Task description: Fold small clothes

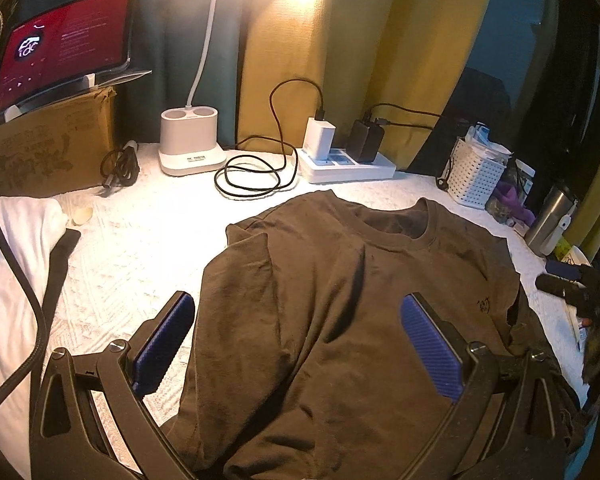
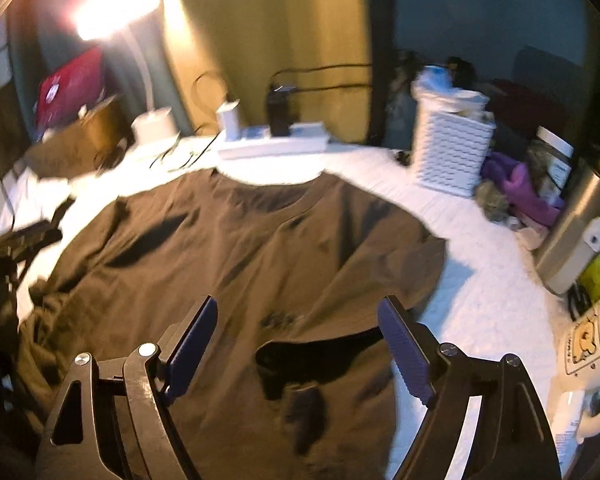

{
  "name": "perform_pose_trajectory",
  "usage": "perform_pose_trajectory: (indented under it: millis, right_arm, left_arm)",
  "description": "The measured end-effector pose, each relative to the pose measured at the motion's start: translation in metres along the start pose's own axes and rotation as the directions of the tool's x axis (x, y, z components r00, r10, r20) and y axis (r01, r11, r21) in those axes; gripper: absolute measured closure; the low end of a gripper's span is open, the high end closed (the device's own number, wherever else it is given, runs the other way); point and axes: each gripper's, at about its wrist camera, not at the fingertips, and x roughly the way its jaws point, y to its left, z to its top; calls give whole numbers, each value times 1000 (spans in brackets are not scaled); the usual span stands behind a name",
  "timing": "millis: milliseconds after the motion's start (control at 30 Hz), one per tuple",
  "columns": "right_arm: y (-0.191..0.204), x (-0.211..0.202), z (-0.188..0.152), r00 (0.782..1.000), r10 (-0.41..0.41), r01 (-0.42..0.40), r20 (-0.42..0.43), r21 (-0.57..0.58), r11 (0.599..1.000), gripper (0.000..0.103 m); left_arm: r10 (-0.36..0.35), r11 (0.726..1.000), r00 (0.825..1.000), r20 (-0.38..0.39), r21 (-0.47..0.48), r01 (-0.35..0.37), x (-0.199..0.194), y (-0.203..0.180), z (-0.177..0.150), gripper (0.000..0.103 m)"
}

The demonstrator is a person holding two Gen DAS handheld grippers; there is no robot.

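The left gripper (image 1: 300, 320) had its two blue pads wide apart, with nothing between them. One pad (image 1: 164, 344) sat at about 8 o'clock in its own camera view and the other at about 4 o'clock, and both pointed up toward 12 o'clock. The right gripper (image 2: 296, 344) was spread wide too and held nothing. Its pads (image 2: 406, 354) sat low at 7 and 5 o'clock. In the left camera view, the right gripper (image 1: 572, 288) showed as a dark shape at 3 o'clock.

T-shirt (image 1: 340, 300) before power strip (image 1: 348, 166)
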Motion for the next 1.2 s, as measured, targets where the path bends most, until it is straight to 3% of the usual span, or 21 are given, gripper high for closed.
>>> perform_pose_trajectory:
  millis: [167, 333, 533, 667, 800, 967, 1067, 1200]
  right_arm:
    - [-38, 32, -6, 995, 46, -30, -92, 168, 985, 19]
    - [-31, 53, -5, 991, 84, -68, -106, 149, 986, 19]
    - [-35, 72, 4, 990, 41, -19, -133, 168, 986, 19]
    - [-33, 75, 9, 989, 58, -35, -133, 168, 985, 19]
    - [-5, 77, 20, 983, 144, -133, -118, 99, 986, 19]
    - [59, 65, 34, 962, 256, -264, -98, -82, 961, 19]
    - [76, 41, 36, 965, 255, -260, -52, -153, 953, 19]
    - [48, 14, 29, 988, 152, -152, -10, -99, 983, 19]
  left_arm:
    - [13, 1000, 1000, -1, 1, -13, 0, 1, 0, 1]
    - [38, 999, 999, -3, -3, -38, 0, 7, 1, 1]
    - [57, 998, 998, -5, -10, -57, -1, 13, -1, 1]
    - [65, 998, 998, -12, -24, -65, 1, 18, -2, 1]
    - [66, 998, 998, -10, -24, -66, 1, 17, -1, 1]
    - [66, 998, 998, 7, -18, -66, -6, 15, 0, 1]
    - [71, 997, 997, 15, -21, -71, -11, 15, -1, 1]
    - [68, 997, 998, 14, -32, -68, -11, 18, -4, 1]
